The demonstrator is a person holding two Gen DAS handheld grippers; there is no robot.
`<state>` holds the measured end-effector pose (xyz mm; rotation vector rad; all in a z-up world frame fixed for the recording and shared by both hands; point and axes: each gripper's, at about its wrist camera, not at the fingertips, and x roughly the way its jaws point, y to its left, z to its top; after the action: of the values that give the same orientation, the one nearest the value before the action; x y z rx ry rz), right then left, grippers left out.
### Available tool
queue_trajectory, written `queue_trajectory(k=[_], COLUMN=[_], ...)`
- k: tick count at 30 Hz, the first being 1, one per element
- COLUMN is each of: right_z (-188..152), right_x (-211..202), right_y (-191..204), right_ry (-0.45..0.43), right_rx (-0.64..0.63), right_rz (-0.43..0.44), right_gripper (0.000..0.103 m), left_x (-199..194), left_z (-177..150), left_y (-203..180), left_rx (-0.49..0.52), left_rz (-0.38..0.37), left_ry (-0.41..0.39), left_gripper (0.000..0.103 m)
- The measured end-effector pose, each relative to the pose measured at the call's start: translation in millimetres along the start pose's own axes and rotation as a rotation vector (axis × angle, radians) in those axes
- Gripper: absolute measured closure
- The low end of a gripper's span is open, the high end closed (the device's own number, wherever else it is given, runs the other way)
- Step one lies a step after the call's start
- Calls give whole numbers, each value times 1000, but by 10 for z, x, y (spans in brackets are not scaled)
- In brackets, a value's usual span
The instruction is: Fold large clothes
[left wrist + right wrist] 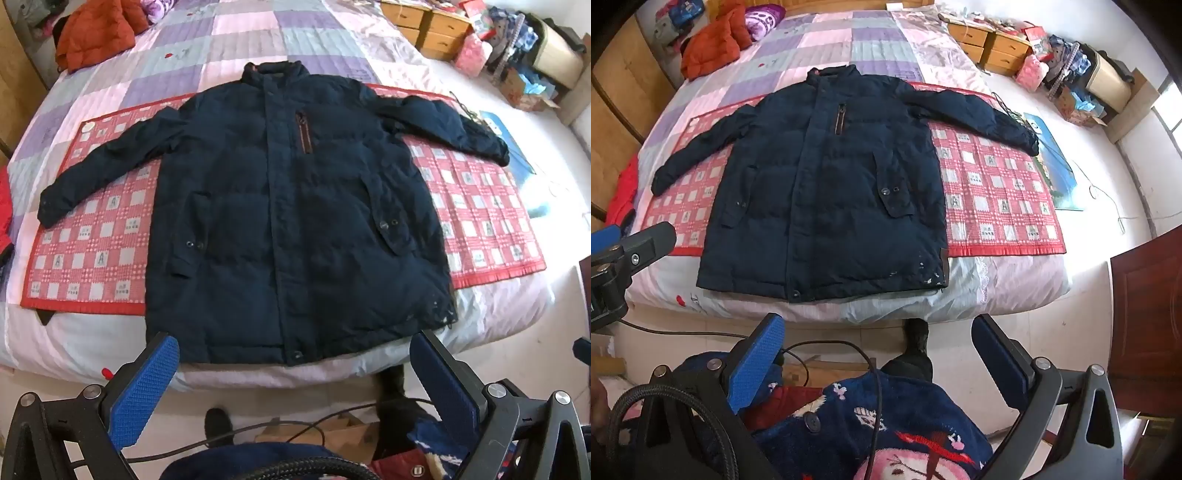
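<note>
Currently: navy jacket [295, 221] spread flat on bed [110, 350], ahead of both tongs; left tongs [295, 384] and right tongs [879, 363] released, empty.

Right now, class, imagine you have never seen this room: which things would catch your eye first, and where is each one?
First, the dark navy padded jacket, spread flat front-up with both sleeves out, on a red checked mat across the bed. Next, an orange jacket bunched at the bed's far left corner. Near the cameras, the left gripper and right gripper hang open and empty, short of the jacket's hem.
</note>
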<state>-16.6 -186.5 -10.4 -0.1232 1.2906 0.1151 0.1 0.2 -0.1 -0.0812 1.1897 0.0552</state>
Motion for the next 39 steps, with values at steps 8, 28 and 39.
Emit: queue_trajectory(k=[8,28,39], right_z=[-7,-2,1], right_x=[-4,5,3], right_y=[-12,-1,-1], right_ry=[-2,-8,-8], right_rx=[-1,-7,-5], right_rz=[9,20,20], right_gripper=[0,0,0], left_x=[-22,-94,-100], left_z=[16,29,34], left_y=[8,69,72], left_rx=[-6,-7,-8], left_rz=[11,8,8], left_ry=[-1,-18,-22], left_gripper=[0,0,0])
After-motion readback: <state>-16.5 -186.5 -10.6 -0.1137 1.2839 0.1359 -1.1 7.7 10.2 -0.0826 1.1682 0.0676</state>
